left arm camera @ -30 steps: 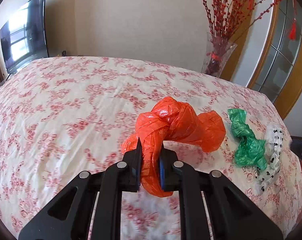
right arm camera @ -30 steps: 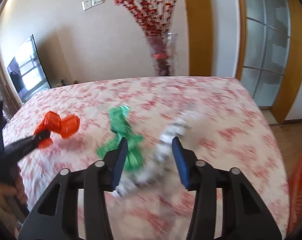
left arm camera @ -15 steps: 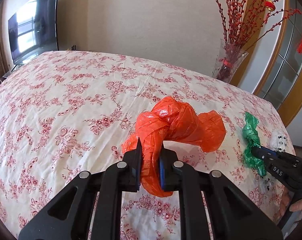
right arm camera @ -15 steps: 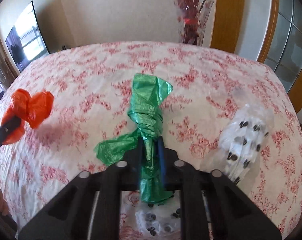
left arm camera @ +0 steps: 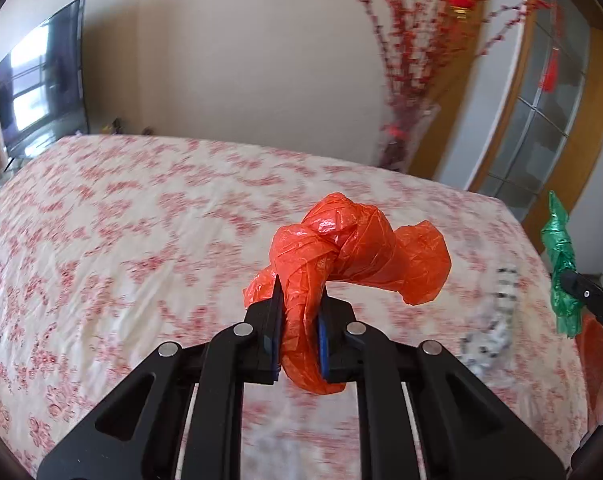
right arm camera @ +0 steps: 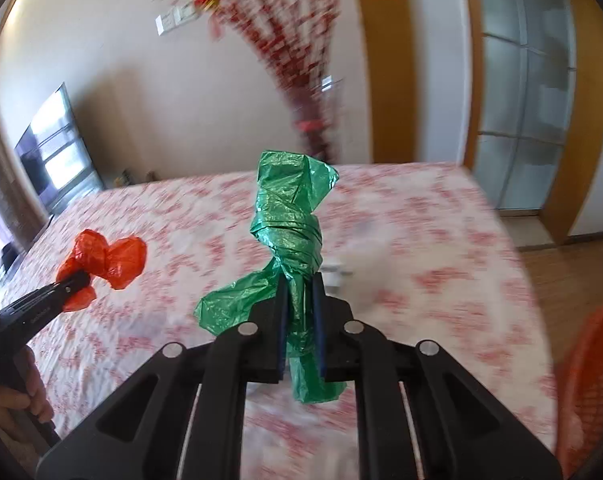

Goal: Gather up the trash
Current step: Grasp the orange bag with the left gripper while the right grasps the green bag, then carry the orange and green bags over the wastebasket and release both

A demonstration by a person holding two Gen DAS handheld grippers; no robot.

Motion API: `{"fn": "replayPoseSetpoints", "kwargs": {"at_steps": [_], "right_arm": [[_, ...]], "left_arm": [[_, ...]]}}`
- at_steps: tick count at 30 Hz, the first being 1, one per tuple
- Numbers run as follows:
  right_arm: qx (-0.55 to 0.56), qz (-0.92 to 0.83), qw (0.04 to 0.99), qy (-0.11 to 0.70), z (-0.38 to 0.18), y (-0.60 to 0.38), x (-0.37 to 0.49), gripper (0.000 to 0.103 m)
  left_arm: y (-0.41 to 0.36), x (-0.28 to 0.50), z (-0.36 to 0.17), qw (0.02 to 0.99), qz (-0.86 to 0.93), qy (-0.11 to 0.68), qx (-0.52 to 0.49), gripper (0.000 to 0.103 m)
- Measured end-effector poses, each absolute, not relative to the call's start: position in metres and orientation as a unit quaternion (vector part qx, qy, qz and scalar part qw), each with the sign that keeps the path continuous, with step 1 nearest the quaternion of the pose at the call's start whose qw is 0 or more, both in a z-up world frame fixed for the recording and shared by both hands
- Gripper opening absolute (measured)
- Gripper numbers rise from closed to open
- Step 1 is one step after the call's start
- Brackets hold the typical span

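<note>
Now lifted off the bedspread: green bag pinched in right gripper, orange bag clamped in left gripper, both raised, presumably bound for the orange basket.

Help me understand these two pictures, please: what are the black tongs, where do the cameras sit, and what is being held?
No robot here: a person holds a two-finger gripper in each hand, each with a camera looking along its fingers. In the left camera's picture the left gripper is shut on a knotted orange bag. In the right camera's picture the right gripper is shut on a green bag. Each view also catches the other gripper from the side. Below is a floral bedspread; a blurred white bag with dark spots lies on it. An orange basket stands at the right.
</note>
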State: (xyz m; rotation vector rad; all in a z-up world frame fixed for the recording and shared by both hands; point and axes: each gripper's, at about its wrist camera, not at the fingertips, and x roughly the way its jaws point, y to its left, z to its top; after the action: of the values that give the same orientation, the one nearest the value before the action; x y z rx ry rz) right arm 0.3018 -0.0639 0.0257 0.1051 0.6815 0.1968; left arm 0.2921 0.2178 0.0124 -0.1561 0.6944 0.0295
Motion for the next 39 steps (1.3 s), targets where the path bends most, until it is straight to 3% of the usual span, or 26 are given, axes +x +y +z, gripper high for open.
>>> {"fn": "replayPoseSetpoints", "kwargs": {"at_steps": [20, 39], "right_arm": [[0.095, -0.040, 0.960, 0.259, 0.044, -0.222, 0.196, 0.012], [0.130, -0.157, 0.949, 0.241, 0.023, -0.332, 0.132, 0.012]], "left_arm": [[0.035, 0.271, 0.037, 0.932, -0.148, 0.328, -0.031, 0.013], [-0.117, 0.258, 0.015, 0.897, -0.267, 0.353, -0.003, 0.013]]}}
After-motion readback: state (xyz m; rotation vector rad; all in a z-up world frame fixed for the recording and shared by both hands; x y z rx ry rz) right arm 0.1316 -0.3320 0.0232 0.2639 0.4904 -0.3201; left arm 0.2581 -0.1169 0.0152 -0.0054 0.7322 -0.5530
